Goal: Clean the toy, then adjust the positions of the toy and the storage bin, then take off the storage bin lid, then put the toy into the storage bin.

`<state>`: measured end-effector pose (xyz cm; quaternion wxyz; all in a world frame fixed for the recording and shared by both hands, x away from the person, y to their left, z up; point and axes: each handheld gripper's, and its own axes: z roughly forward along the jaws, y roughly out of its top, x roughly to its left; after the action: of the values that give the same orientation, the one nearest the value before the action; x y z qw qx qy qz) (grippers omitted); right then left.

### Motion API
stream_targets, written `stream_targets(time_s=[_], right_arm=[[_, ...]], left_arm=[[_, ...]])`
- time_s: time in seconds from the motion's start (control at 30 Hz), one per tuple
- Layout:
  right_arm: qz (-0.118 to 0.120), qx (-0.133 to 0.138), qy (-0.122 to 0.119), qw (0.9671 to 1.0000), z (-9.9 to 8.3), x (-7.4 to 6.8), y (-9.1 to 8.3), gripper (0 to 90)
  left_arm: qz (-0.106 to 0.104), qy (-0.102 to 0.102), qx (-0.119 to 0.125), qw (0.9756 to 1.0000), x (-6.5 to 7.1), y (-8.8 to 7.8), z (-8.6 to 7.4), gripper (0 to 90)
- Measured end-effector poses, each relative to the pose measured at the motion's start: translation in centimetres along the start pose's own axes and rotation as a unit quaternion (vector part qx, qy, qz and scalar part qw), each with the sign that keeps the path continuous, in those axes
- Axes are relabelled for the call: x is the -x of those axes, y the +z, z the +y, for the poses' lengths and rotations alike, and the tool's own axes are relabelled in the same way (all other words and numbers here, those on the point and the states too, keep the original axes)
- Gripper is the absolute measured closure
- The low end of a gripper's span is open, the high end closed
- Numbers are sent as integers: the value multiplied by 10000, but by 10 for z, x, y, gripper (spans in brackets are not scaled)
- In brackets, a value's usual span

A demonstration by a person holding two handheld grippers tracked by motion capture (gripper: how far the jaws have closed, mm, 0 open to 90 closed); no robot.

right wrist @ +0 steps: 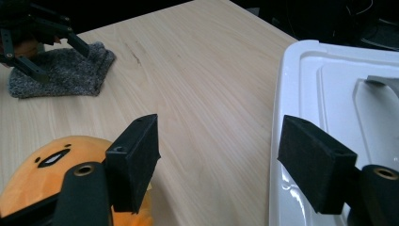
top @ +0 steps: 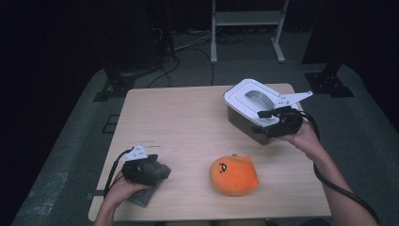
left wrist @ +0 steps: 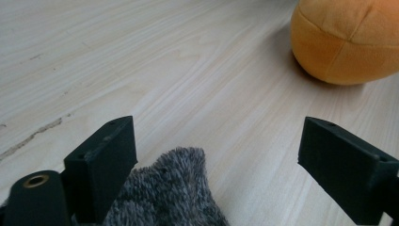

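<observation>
On the light wooden table (top: 188, 122), the left gripper (top: 157, 170) sits near the 7 o'clock edge of the high view, held in the person's left hand (top: 123, 189), over a grey fuzzy cloth (top: 146, 194) that lies flat on the wood and pokes out from under the hand toward 5 o'clock. In the left gripper view (left wrist: 216, 155) the two black jaws stand wide apart, with a corner of the grey fuzzy cloth (left wrist: 164, 193) lying between them close to the jaw at 8 o'clock; the pads do not press on it, and bare wood shows between the cloth and the other jaw. At 1 o'clock of that view rests an orange plush toy (left wrist: 346, 40), well apart from the jaws. In the high view the orange plush toy (top: 234, 175) lies near the table's 5 o'clock area, between the two hands, its small dark face marks turned upward. The right gripper (top: 277, 115), in the person's right hand (top: 303, 136), is at about 3 o'clock, at the near corner of a grey box with a white lid (top: 249, 96) that stands toward the table's 1 o'clock corner. In the right gripper view (right wrist: 219, 160) its jaws are spread wide with nothing between them: the white lid (right wrist: 329, 94) lies at 3 o'clock beside and under the right-hand jaw, and the plush toy (right wrist: 51, 160) sits at 8 o'clock below the other jaw.
</observation>
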<state>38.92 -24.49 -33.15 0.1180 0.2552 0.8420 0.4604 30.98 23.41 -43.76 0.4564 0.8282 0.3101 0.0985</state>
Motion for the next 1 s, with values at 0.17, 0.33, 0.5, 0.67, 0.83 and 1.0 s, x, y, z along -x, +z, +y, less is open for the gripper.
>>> stream_targets(time_s=[0.17, 0.33, 0.5, 0.67, 0.83, 1.0], right_arm=[[17, -35, -27, 10000, 4, 1, 1, 280], [32, 17, -20, 10000, 6, 3, 1, 277], [16, 34, -50, 10000, 9, 5, 1, 277], [6, 34, -40, 10000, 12, 8, 0, 277], [-46, 15, -91, 9999, 15, 10, -2, 268], [-50, 61, -62, 9999, 18, 12, -7, 269]], left_arm=[[52, 7, 78, 10000, 0, -2, 3, 87], [35, -23, 227, 9997, 0, -3, 4, 85], [78, 7, 318, 9995, 0, -5, 5, 80], [71, 27, 289, 9996, 0, -5, 4, 80], [91, 34, 356, 9993, 0, -6, 6, 80], [53, 19, 394, 9992, 0, -6, 6, 80]])
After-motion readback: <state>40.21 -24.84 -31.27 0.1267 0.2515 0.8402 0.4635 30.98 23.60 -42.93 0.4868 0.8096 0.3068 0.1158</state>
